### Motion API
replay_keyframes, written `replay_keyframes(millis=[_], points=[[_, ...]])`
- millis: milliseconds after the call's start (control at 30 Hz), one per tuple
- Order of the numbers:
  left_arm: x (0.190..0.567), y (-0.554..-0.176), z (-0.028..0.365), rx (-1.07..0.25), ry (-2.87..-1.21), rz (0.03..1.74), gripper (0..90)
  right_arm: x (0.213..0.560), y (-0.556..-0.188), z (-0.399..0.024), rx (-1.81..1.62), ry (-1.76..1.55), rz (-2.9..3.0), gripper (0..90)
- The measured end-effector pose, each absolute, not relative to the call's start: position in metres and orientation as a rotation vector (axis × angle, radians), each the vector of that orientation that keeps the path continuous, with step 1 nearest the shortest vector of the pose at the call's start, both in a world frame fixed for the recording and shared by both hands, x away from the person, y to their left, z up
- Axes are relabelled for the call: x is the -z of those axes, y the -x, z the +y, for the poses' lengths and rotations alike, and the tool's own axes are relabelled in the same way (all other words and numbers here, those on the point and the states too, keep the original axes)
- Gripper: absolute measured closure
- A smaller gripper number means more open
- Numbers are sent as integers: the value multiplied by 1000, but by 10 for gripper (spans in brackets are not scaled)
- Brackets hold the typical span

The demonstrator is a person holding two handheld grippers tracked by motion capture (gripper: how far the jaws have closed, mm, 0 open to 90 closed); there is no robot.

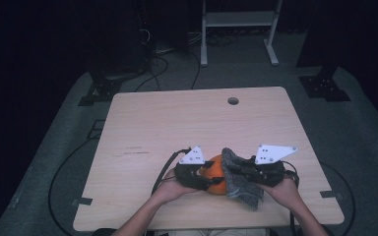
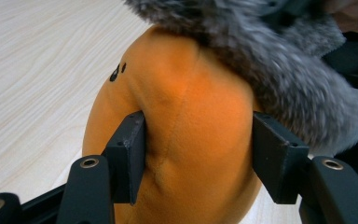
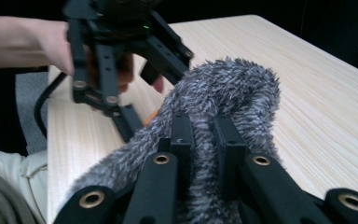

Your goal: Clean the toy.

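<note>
High view: a person sits at the table [image 1: 142, 123] with a tool in each hand, both near the front edge.
Left tool [image 1: 200, 178]: its jaws press on both sides of the orange toy [image 2: 186, 130] and dent it a bit, so it is holding the toy.
Toy: a soft orange plush with small black marks on it, between the two tools, low over the table.
Grey cloth [image 1: 241, 179]: fuzzy, draped over the top and right side of the toy, with one end hanging down.
Right tool [image 3: 204, 144]: clenched tight on a fold of the grey cloth.
Step now: I think the cloth is being pulled on or off the toy.
How to do it well: keep the left tool firm on the toy so it does not slip. Move the right tool slowly, with the cloth kept pinched. Do not squeeze the toy harder.
</note>
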State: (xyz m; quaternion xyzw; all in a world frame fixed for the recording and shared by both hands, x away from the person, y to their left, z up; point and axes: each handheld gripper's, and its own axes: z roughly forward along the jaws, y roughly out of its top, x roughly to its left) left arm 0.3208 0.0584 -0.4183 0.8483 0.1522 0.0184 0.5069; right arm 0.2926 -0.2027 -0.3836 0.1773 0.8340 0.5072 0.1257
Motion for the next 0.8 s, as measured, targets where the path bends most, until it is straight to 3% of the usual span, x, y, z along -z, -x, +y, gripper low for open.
replay_keyframes(millis=[167,400,800], points=[[416,-333,68,-8,-2003,386,246,390,-295,-213,-1501,-547,2436,801],[423,-328,58,-35,-2044,391,423,386,-286,-203,-1476,-480,2460,798],[425,-334,65,0,-2007,411,430,391,-300,-230,-1424,-604,2450,800]])
